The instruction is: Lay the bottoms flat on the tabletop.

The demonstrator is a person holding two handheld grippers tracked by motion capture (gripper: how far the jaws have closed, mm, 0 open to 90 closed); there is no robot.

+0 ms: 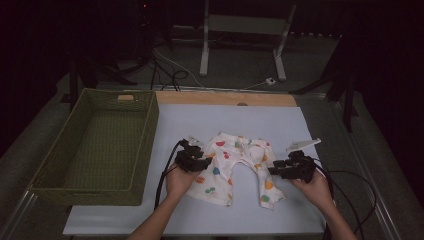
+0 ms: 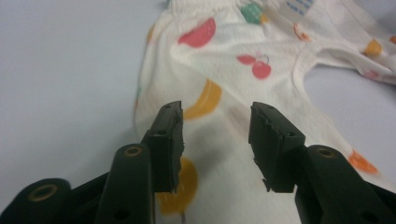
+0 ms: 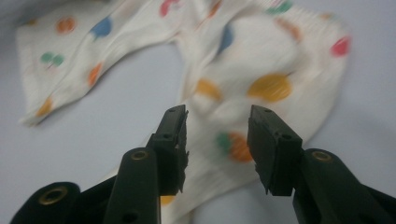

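A: Nearest the person, what were the hands doing?

B: Each held a gripper over the pair of small cream trousers (image 1: 239,166) printed with coloured fruit. The left gripper (image 2: 215,140) hung above the left trouser leg with its jaws parted and bare cloth showing in the gap; the pads pressed on nothing. The right gripper (image 3: 217,142) stood the same way over the right leg, jaws apart, nothing clamped between them.

A: And where did the trousers lie?

B: Spread flat on the pale sheet (image 1: 200,125) covering the table, waistband away from the person, the two legs splayed towards the near edge, between the left gripper (image 1: 195,156) and the right gripper (image 1: 276,169).

A: Anything to the side?

B: A green woven basket (image 1: 80,190) sat at the left, just beside the sheet's edge, well apart from the trousers.

A: And farther back?

B: A strip of wooden board (image 1: 225,98) along the table's far edge, then a white stand (image 1: 205,45) and cables on the dim floor.
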